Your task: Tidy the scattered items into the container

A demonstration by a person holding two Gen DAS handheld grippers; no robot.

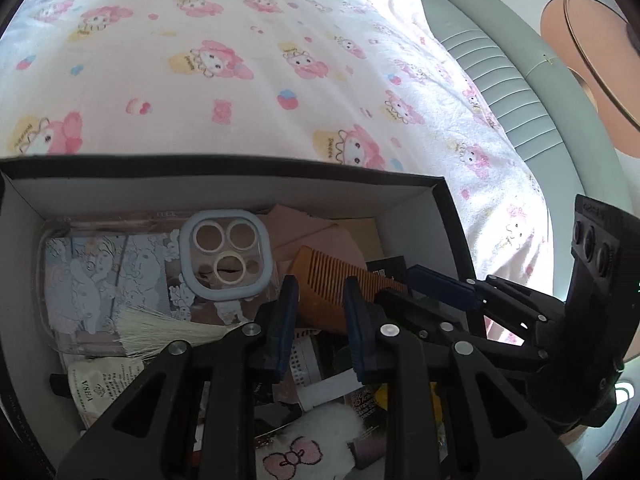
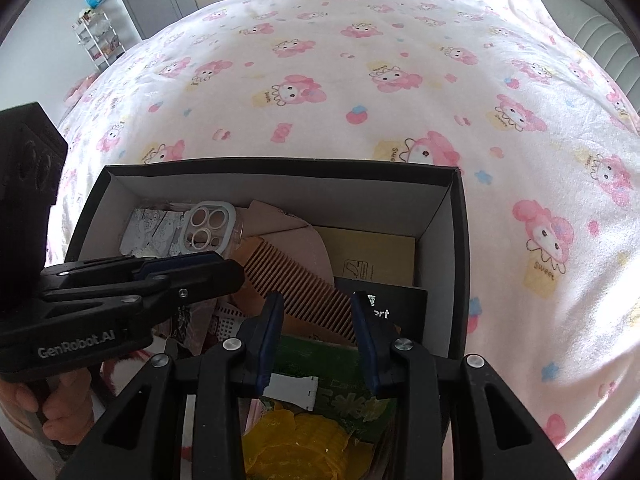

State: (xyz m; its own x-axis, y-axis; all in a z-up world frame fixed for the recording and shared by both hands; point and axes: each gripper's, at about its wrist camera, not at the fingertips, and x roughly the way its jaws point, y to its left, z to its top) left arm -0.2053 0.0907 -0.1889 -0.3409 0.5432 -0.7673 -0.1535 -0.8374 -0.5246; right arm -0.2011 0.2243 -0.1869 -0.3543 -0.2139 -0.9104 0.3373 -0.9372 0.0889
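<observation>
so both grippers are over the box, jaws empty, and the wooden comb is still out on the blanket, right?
Not the comb: the right wrist view shows it inside the box, lying on the other items. The rest holds: left gripper and right gripper hang over the box, jaws empty.

Black box (image 2: 460, 240) (white inside), orange-brown comb (image 2: 296, 280), perhaps cartoon-printed pink blanket (image 2: 360, 80)

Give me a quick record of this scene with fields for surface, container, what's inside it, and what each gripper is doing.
surface: bed with a pink cartoon-print blanket
container: black box, white inside, open top
contents: wooden comb, clear phone case, yellow booklet, black card, other small items
left gripper: over the box, jaws apart, nothing between them
right gripper: over the box, jaws apart, nothing held
blanket around the box: no loose items in view
</observation>
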